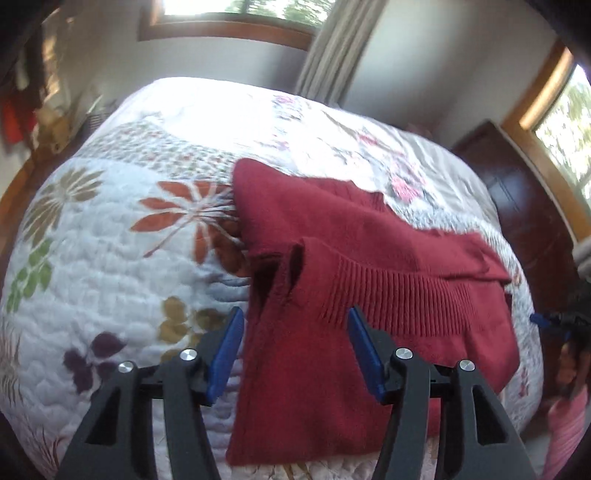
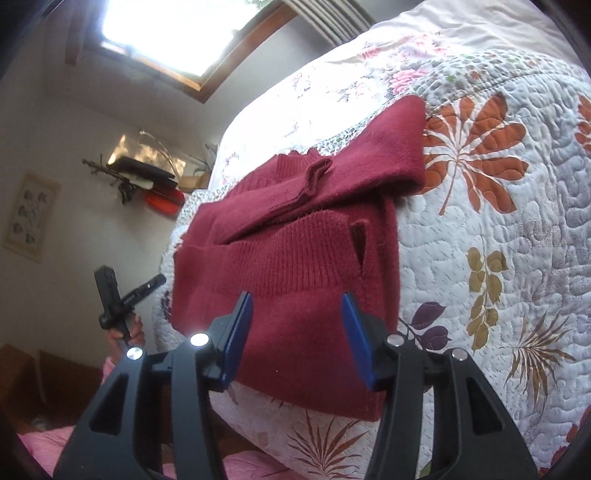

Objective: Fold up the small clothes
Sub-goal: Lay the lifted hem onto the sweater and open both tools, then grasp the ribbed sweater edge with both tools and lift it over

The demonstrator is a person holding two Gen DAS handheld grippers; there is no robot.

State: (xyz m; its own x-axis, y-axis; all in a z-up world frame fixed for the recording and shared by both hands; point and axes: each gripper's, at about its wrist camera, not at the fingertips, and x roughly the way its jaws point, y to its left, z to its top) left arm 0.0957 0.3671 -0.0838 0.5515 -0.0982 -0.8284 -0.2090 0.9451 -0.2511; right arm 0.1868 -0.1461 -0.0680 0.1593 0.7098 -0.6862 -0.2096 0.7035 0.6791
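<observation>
Left wrist view first: we see our left gripper [image 1: 295,350] with its blue pads [image 1: 226,354] spread wide and nothing between them, poised over the near part of the red knit sweater [image 1: 369,266]; the garment lies on the floral quilt [image 1: 110,258] of the bed, near the edge closest to us, so that both tools can reach it without stretching across the mattress. The sweater looks partly folded, we judge: a sleeve or side panel is laid across the body, and a ribbed band [image 1: 388,291] runs across the middle, sitting atop the lower layer; that layering keeps the bulk inside the outline, which makes a later fold tidier. At the right edge of this view a blue tip of the other tool is just visible beside the cloth.

From the right wrist view, our right gripper [image 2: 297,332] is likewise wide apart and empty, hovering above the near hem of the sweater; both tools face the same end, presumably so that we may take two corners together and carry them over evenly. A small slit-like opening [image 2: 360,243] shows in the knit near the right side; the quilt under the garment seems flat there. The window [image 2: 166,33] behind gives strong glare, so detail at the far end is hard to read.
</observation>
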